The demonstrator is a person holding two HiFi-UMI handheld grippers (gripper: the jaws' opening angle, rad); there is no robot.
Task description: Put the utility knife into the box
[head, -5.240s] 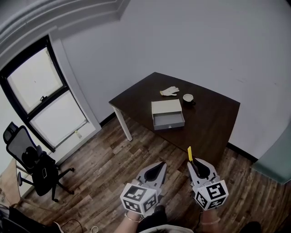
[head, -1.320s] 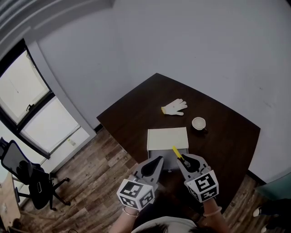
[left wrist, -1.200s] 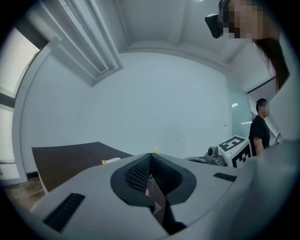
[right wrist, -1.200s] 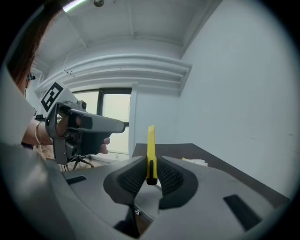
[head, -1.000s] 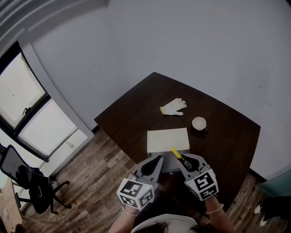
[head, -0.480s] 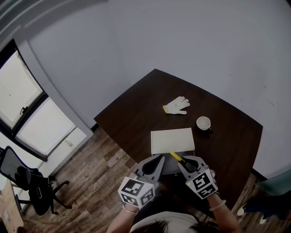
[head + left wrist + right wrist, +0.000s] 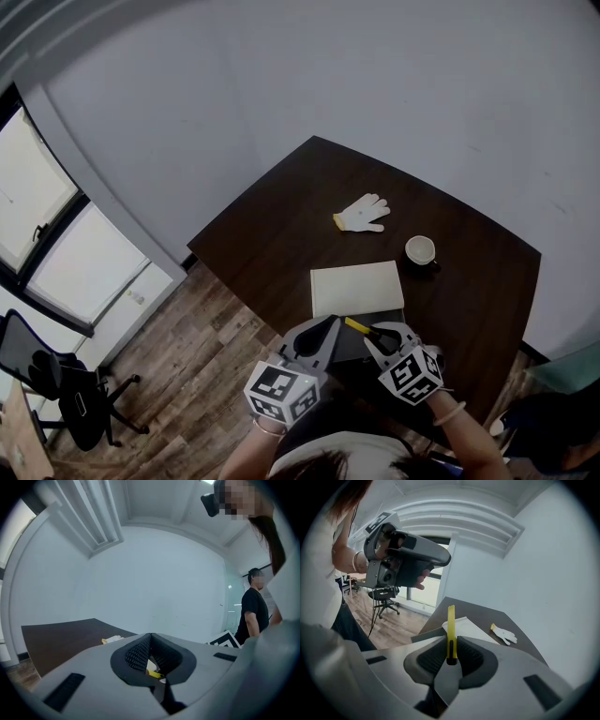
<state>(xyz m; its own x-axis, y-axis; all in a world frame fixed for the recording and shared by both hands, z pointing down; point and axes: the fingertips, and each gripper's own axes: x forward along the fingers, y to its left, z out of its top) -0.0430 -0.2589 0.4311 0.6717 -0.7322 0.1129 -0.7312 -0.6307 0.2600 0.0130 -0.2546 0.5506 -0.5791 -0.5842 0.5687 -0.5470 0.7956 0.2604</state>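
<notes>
The yellow utility knife point(image 7: 357, 326) point(image 7: 451, 634) sticks out of my right gripper point(image 7: 379, 336) point(image 7: 451, 657), which is shut on its black end. In the head view it slants up and to the left, over the near front of the white box point(image 7: 355, 288) point(image 7: 467, 627). The box's open drawer point(image 7: 349, 342) is mostly hidden beneath both grippers. My left gripper point(image 7: 315, 335) point(image 7: 150, 636) hangs just left of the knife, shut with nothing in it. Through the hollow behind its jaws a bit of the yellow knife point(image 7: 155, 673) shows.
The box lies on a dark brown table point(image 7: 281, 248). Further back are a white glove point(image 7: 361, 213) point(image 7: 503, 633) point(image 7: 112, 640) and a white cup point(image 7: 420, 249). Wooden floor and an office chair point(image 7: 42, 361) are at the left. A person in black point(image 7: 255, 606) stands at the right.
The table has come closer and both grippers have moved over the box's near front. The knife leans further to the left than before, still held in the right gripper.
</notes>
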